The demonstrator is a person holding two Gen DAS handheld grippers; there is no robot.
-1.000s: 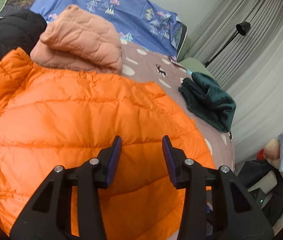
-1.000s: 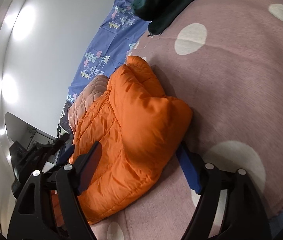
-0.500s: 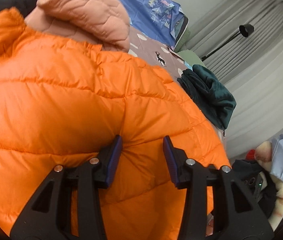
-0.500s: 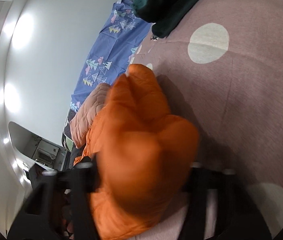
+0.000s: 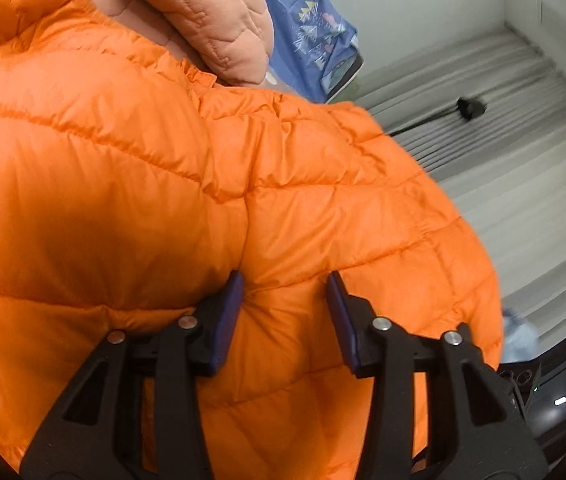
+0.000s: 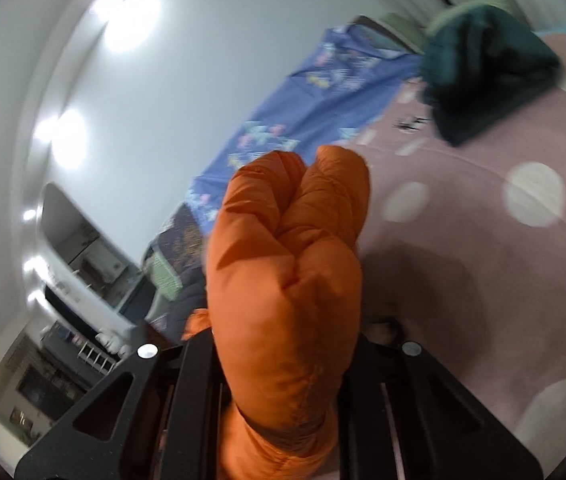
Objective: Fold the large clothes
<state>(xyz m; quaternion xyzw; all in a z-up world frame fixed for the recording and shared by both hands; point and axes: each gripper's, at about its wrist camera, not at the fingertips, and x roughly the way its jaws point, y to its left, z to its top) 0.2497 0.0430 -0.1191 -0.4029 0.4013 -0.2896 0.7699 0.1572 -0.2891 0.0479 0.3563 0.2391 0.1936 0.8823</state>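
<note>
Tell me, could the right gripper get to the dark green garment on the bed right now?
Probably not as things stand. The right gripper is shut on a bunched part of the orange jacket, so its jaws are full. The dark green garment lies apart, across bare bedspread.

The orange quilted puffer jacket (image 5: 163, 200) lies before the peach quilted jacket (image 5: 211, 16). The dark green folded garment (image 6: 487, 72) sits on the pink dotted bedspread (image 6: 483, 240), well apart.
</note>
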